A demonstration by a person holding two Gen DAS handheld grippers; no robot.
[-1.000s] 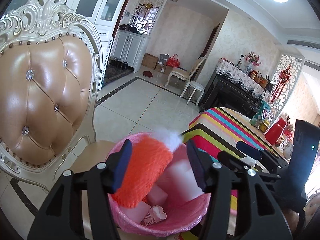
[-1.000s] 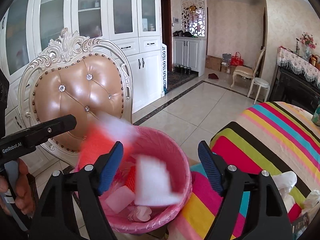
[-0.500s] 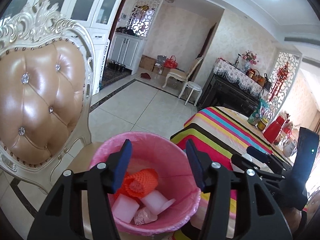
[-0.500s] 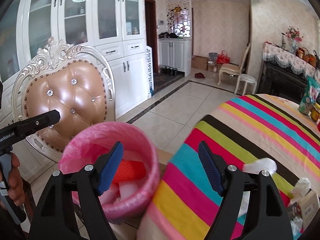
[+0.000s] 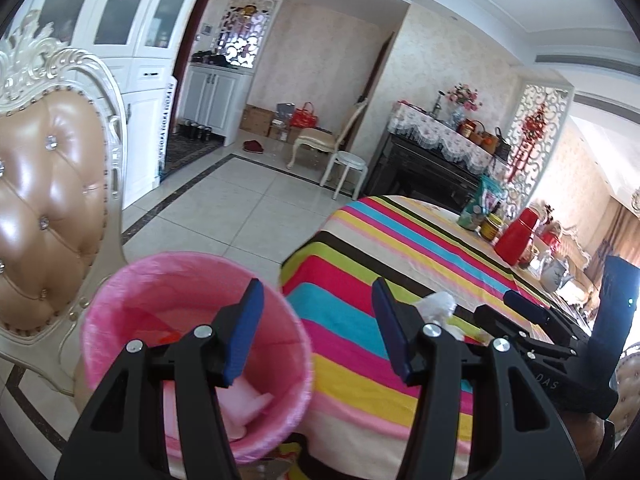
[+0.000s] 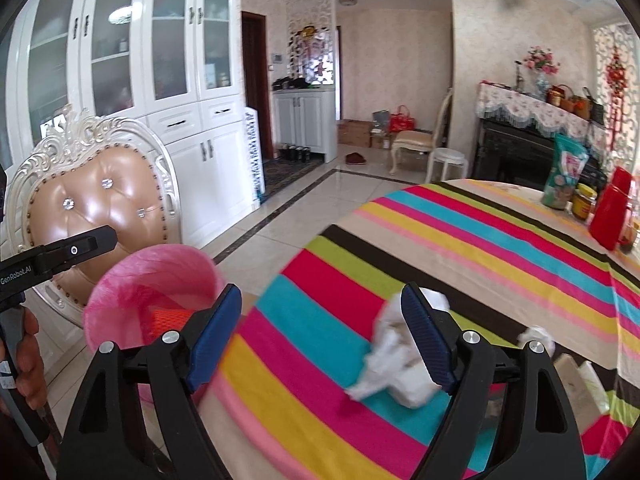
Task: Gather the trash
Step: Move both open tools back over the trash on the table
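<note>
- Right wrist view, nearest: the right gripper [image 6: 322, 338] fills the bottom of the frame, its jaws spread and just opened further, with nothing pinched. The crumpled tissue [image 6: 394, 354] lies on the desk [image 6: 500, 248] behind the right-hand jaw, low and right of centre, so I judge it the next piece of trash to take.
- A smaller wad [image 6: 536, 338] sits further right, near the frame's lower right, apart from the first.
- Left wrist view, nearest: the left gripper [image 5: 318, 330] has its jaws parted about halfway and empty. It points over the gap between bin and desk.
- The bin [image 5: 120, 300], lined in pink, stands at lower left of both views, just beside the desk edge, probably so trash can go in with a short swing. Orange netting [image 6: 172, 318] and pale scraps already lie inside.
- The same tissue [image 5: 436, 306] shows right of the left gripper's right jaw, with the right gripper [image 5: 524, 312] beyond it, further right.
- Mid distance: a padded chair [image 6: 100, 204] stands behind the bin at left.
- On the desk's far end, at right, stand a red flask [image 6: 610, 216], a jar and a bag.
- Far: white cabinets, tiled floor and a doorway fill the upper frame.
</note>
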